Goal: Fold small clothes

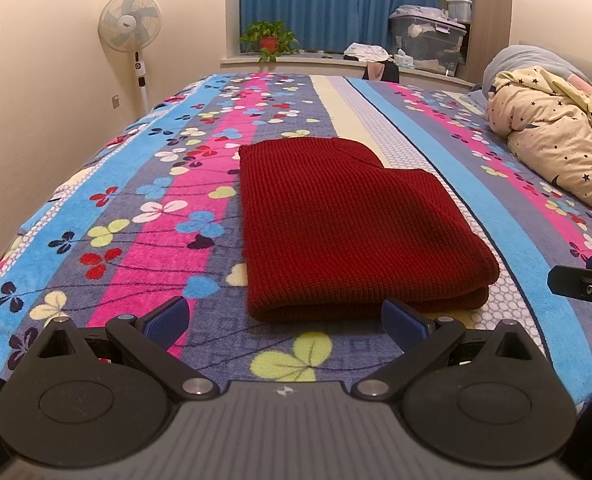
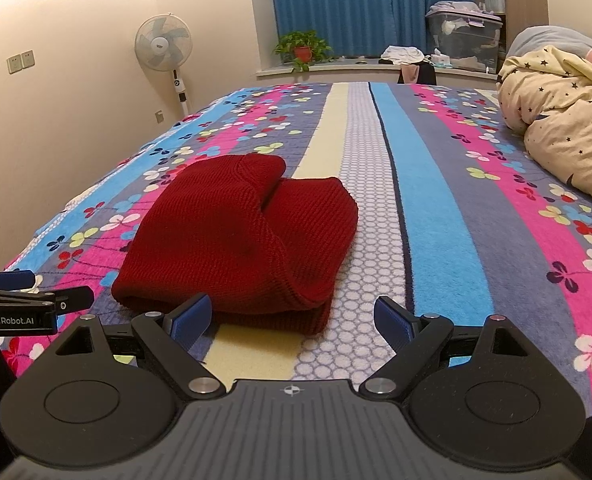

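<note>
Red knit sweater (image 1: 351, 224), one, folded

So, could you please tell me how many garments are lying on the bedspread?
1: a folded red knit sweater lies on the striped floral bedspread, just ahead of both open grippers. The star-print quilt at the right could hide others.

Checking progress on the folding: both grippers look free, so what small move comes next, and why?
Probably lift both away. The red knit garment already lies folded in layers on the blanket, and the left hand-held gripper and right hand-held gripper are open, holding nothing.
</note>
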